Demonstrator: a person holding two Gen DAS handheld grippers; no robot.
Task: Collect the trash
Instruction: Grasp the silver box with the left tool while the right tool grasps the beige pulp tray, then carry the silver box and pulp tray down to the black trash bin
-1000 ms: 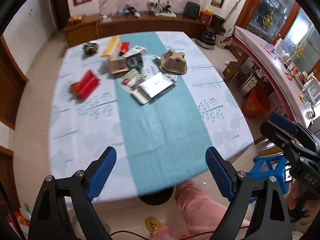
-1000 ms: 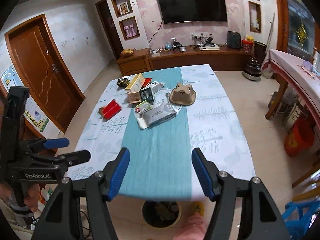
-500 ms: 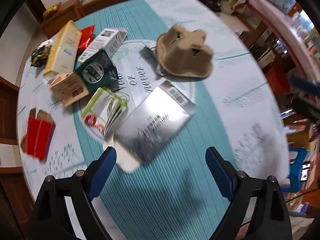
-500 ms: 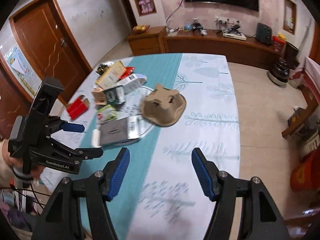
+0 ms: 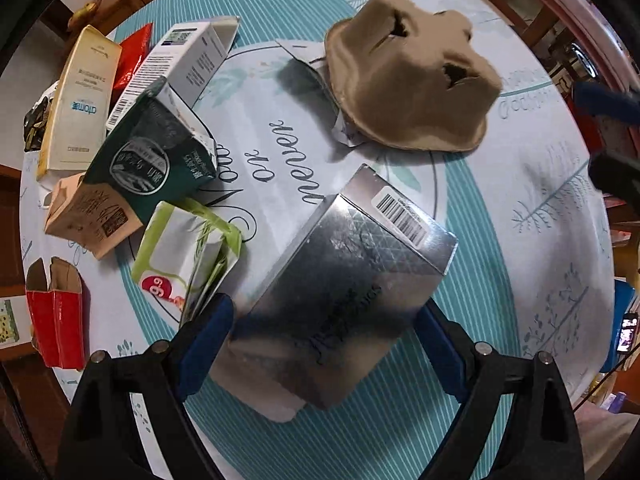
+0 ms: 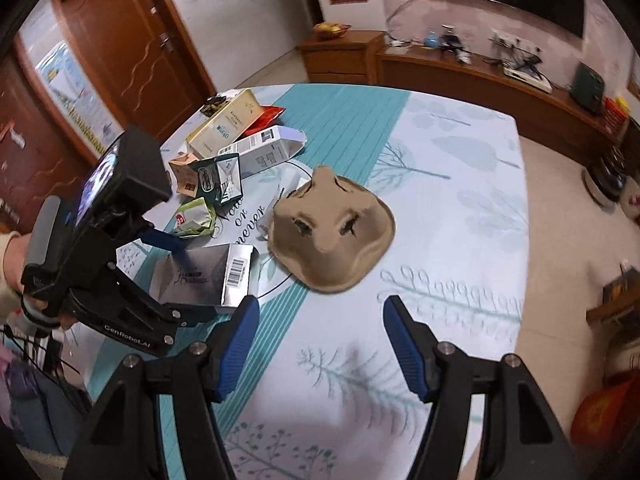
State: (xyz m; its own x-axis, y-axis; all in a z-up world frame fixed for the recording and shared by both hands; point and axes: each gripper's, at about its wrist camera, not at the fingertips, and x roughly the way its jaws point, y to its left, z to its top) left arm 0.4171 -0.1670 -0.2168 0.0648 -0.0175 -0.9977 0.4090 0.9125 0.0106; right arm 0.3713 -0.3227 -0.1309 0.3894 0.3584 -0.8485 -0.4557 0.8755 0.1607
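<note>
A flat silver box (image 5: 340,292) lies on the teal runner; my left gripper (image 5: 324,344) is open with its blue fingers on either side of the box's near end, not closed on it. The box also shows in the right wrist view (image 6: 208,276). A brown pulp cup tray (image 5: 408,80) lies upside down beyond it. My right gripper (image 6: 320,344) is open and empty, a short way in front of the pulp tray (image 6: 332,232). Other trash lies to the left: a green wipes pack (image 5: 188,252), a dark green carton (image 5: 148,156), a white box (image 5: 180,64), a cream box (image 5: 76,104), a red carton (image 5: 56,320).
The trash sits on a table with a white leaf-print cloth (image 6: 448,184) and a teal runner (image 6: 340,108). The left gripper body (image 6: 104,248) stands at the left in the right wrist view. A wooden door (image 6: 132,48) and low cabinets (image 6: 460,72) lie beyond the table.
Both grippers have moved forward and down over the table. The left one now straddles the silver box; the right one has closed in on the pulp tray. Both stay open.
</note>
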